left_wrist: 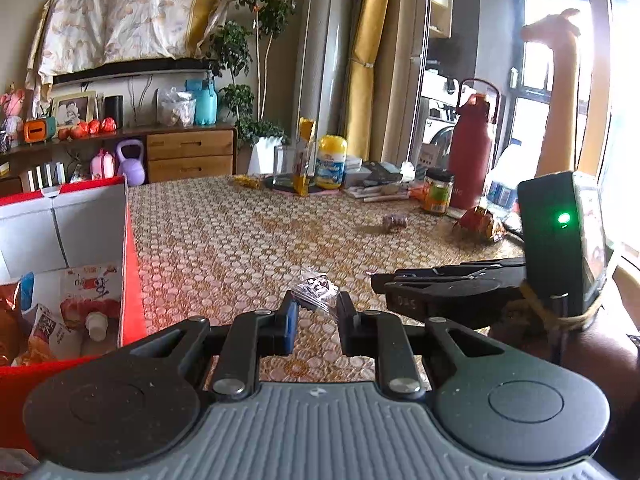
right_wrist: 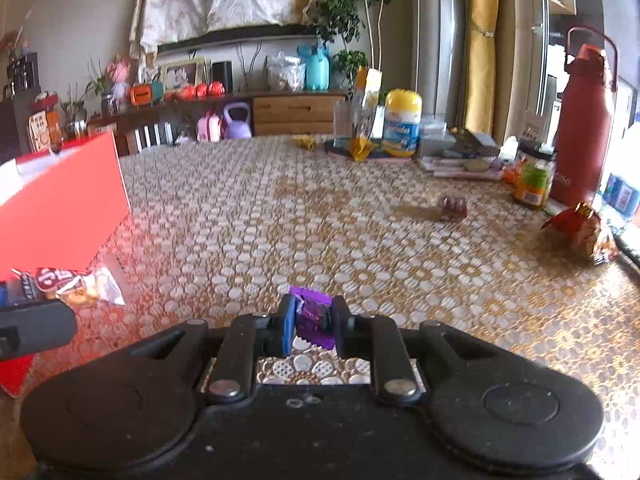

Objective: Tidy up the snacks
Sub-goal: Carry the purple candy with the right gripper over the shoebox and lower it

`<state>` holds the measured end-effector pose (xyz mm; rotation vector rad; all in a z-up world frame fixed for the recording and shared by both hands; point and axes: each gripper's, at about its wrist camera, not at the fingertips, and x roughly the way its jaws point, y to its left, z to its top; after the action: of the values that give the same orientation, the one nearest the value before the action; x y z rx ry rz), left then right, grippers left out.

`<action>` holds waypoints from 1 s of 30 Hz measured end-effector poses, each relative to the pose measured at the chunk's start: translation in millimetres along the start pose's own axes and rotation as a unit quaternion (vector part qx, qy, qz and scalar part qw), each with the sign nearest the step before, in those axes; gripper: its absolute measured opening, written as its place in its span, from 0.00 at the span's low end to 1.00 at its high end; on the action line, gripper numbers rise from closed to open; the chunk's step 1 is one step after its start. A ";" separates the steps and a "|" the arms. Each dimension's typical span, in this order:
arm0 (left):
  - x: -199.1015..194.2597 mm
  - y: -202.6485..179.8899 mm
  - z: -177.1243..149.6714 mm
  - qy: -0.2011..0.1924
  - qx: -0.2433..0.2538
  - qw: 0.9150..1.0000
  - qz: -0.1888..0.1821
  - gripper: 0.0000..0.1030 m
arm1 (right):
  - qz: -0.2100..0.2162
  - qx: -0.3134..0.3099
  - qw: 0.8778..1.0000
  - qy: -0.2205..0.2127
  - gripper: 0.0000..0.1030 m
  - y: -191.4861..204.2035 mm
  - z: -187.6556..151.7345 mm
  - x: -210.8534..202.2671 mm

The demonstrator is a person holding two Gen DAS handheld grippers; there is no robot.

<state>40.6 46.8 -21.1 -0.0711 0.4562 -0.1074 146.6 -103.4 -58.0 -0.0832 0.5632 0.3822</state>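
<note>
Right tongs (right_wrist: 314, 326) are clamped on a small purple snack packet (right_wrist: 314, 312), pads pressing its 2 sides; it sits low at the tabletop (right_wrist: 360, 232), so the grab looks done but the lift doesn't. Left tongs (left_wrist: 316, 312) are nearly closed on a clear, crinkly snack packet with black print (left_wrist: 316, 288), pinched at its near edge; in the right view that same packet shows red lettering and pale pieces inside.

The red box (left_wrist: 128, 264) stands just left of the left tongs, open top, several snack packs already in it. Holding the left packet beside the box looks like staging for a drop-in. Probably 1 packet per hand to save trips.

Purple packet: shiny foil, dark print, slightly crumpled in the grip. 2 more small snacks lie further ahead and right of the right tongs: a pinkish pack (right_wrist: 452, 206) and a red-gold pack (right_wrist: 584, 228).
</note>
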 end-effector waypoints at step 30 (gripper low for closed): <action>-96.0 85.0 45.6 -0.107 -0.038 0.983 0.142 0.19 | 0.151 -0.054 0.979 -0.122 0.17 103.4 81.3 -85.2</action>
<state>-17.5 144.6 53.7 -0.0901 0.2511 0.1960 82.6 -21.1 59.0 -0.0548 0.3115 0.7094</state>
